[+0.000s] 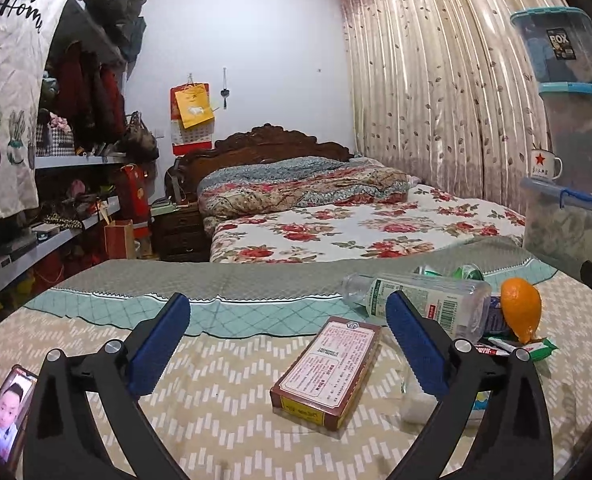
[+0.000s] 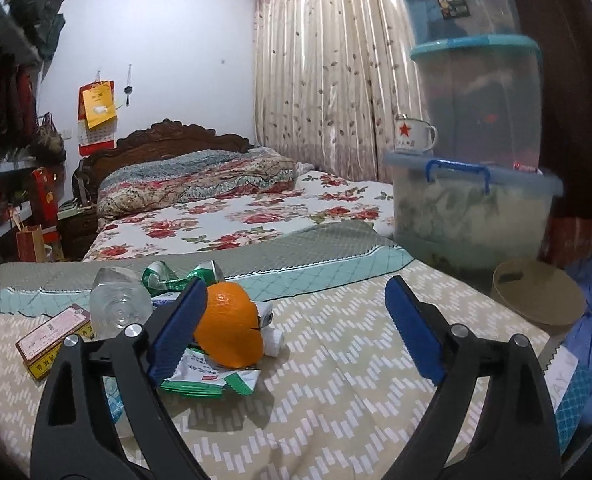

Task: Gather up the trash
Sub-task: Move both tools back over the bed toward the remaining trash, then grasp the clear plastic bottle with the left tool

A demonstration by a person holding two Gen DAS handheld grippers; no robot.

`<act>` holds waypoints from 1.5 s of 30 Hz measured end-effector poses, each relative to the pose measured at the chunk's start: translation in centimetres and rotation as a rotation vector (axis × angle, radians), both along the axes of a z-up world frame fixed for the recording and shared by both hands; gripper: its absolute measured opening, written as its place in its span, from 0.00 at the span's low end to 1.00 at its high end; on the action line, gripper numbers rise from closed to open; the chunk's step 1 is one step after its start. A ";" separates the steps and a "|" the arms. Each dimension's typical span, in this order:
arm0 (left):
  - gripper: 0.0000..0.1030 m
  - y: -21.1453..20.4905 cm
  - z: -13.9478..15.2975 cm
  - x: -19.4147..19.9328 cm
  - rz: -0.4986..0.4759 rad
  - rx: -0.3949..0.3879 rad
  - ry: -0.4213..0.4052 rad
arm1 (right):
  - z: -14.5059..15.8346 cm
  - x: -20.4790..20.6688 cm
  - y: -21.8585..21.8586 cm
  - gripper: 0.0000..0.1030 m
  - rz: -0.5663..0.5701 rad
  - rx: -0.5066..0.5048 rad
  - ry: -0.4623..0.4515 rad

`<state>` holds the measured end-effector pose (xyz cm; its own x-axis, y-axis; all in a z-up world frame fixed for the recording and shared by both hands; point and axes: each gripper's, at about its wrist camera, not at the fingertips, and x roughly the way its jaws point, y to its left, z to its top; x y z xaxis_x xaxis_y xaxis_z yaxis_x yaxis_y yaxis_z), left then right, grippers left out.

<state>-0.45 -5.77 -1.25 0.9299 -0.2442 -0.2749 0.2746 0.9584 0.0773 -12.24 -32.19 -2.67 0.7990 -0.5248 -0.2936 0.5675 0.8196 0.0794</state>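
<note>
Left wrist view: a brown carton (image 1: 327, 372) is seen lying flat on the zigzag-patterned cloth (image 1: 224, 404), between the wide-open jaws of the left gripper (image 1: 288, 344), untouched.
Trash heap: clear bottle (image 1: 419, 300), orange peel (image 1: 520, 308) and green wrapper (image 1: 535, 350) are piled just right of the carton.
Right gripper (image 2: 296, 328): jaws spread wide, nothing held; peel beside its left pad.
Background: stacked bins (image 2: 475, 208).
</note>
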 end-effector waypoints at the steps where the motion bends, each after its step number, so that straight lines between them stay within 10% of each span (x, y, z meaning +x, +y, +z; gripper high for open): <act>1: 0.92 -0.1 -0.1 0.2 -0.005 0.010 0.010 | 0.0 0.0 0.0 0.90 0.000 0.000 -0.001; 26: 0.77 0.3 -1.2 3.2 -0.105 -0.059 0.228 | -0.9 2.4 -1.3 0.85 0.177 0.147 0.115; 34: 0.68 3.4 -0.8 7.3 -0.218 -0.303 0.516 | 1.0 10.6 4.4 0.85 0.619 0.109 0.280; 45: 0.75 4.7 0.5 9.2 -0.338 -0.381 0.657 | -0.9 13.6 5.4 0.64 0.647 0.260 0.331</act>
